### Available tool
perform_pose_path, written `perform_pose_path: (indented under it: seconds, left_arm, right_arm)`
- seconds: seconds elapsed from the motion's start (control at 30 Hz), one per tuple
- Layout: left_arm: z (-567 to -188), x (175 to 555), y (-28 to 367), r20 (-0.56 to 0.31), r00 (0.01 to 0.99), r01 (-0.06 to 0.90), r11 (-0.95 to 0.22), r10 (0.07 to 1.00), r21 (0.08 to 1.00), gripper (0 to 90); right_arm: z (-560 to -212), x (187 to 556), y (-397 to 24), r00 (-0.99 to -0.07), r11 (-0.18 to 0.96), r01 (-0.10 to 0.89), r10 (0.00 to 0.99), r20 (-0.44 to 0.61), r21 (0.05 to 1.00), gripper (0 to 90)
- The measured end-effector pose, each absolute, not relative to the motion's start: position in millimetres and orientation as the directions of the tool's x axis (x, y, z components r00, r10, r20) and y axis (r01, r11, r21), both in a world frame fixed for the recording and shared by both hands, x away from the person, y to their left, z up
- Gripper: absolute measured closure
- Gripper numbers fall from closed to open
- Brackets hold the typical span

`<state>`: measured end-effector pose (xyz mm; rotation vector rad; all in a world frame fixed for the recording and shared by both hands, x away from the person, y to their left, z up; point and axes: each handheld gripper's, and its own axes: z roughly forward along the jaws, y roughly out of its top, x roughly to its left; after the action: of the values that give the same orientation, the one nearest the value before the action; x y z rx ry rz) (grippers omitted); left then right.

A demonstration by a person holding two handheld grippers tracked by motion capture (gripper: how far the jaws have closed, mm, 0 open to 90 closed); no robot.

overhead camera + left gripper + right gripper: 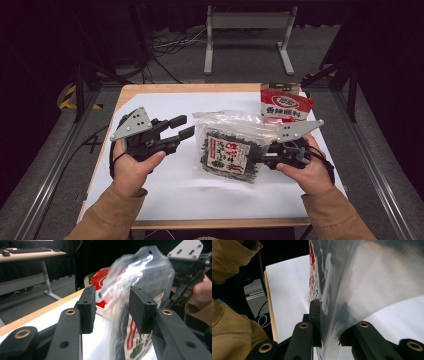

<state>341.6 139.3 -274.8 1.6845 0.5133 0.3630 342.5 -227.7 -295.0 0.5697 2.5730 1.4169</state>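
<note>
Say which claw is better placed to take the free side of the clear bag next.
Left, likely. The left claw is open and empty, its jaws facing the clear bag with a gap between. The right claw is already shut on the bag's right edge, holding it up, so it isn't free.

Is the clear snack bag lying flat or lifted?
Lifted: the right gripper is shut on the clear bag, whose film runs between its jaws, and the left gripper view shows the bag hanging upright.

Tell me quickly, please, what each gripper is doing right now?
Left gripper: open, holding nothing, short of the clear snack bag.
Right gripper: closed on the clear snack bag's edge.
</note>
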Motion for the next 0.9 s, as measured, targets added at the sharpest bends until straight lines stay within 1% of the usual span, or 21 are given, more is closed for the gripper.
perform_pose_path:
  seconds: [0.13,0.37,0.57,0.9]
  left_arm:
    - [-278,341,142,-0.023,0.850,0.122,-0.155,0.527,0.980,54.6]
    - [-283,341,149,-0.022,0.843,0.134,-0.172,0.537,0.976,52.6]
    - [-292,343,154,-0.020,0.839,0.155,-0.203,0.544,0.967,49.2]
    - [-301,345,160,-0.049,0.835,0.196,-0.214,0.548,0.957,46.1]
  right_arm:
    - [-285,342,-234,-0.909,0.480,0.250,0.416,0.033,0.841,76.5]
    - [-272,343,-241,-0.897,0.488,0.251,0.443,0.011,0.836,76.2]
    - [-261,344,-249,-0.883,0.487,0.253,0.469,-0.006,0.836,76.1]
    - [-240,348,-265,-0.859,0.483,0.251,0.511,-0.037,0.839,76.0]
